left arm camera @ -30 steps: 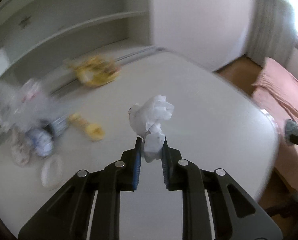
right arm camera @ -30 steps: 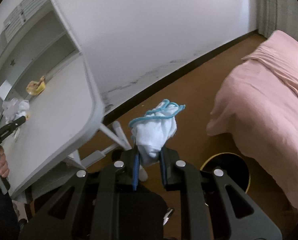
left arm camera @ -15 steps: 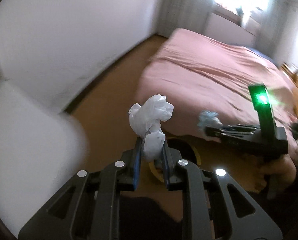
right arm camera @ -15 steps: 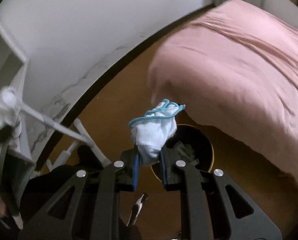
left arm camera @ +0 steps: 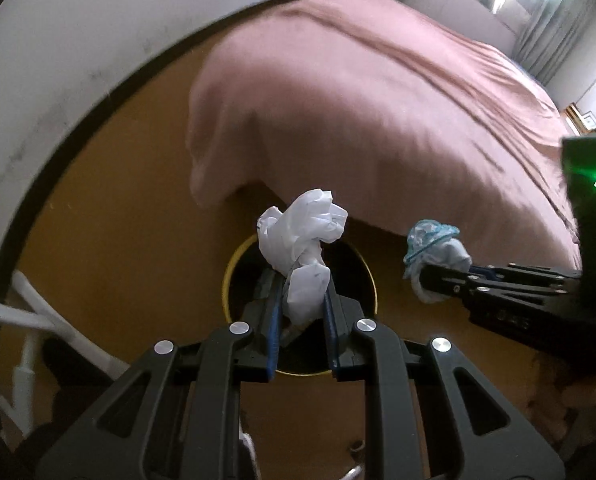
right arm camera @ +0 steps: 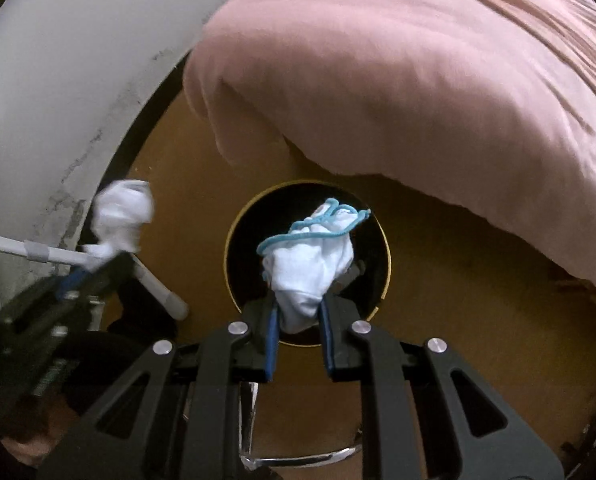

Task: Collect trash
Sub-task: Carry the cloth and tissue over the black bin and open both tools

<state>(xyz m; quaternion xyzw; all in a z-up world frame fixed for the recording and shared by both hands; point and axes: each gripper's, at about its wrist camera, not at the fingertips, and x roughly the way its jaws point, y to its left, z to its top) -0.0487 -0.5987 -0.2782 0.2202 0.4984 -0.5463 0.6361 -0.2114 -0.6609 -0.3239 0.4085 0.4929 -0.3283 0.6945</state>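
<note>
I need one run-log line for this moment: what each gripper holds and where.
left gripper: shut on tissue | right gripper: shut on mask | both above bin | nothing dropped yet

so the round bin [left arm camera: 234,264] sits on the floor [left arm camera: 130,216] right at the foot of the bed [left arm camera: 378,112], wall [left arm camera: 58,60] off to the left. left tongs [left arm camera: 301,320] hang over the bin with a crumpled tissue [left arm camera: 298,240] pinched between them. right tongs [right arm camera: 298,322] are also above the bin opening [right arm camera: 380,256], with a wadded face mask [right arm camera: 310,264] in them. desk legs [right arm camera: 58,256] stand left of the bin, by the wall
</note>
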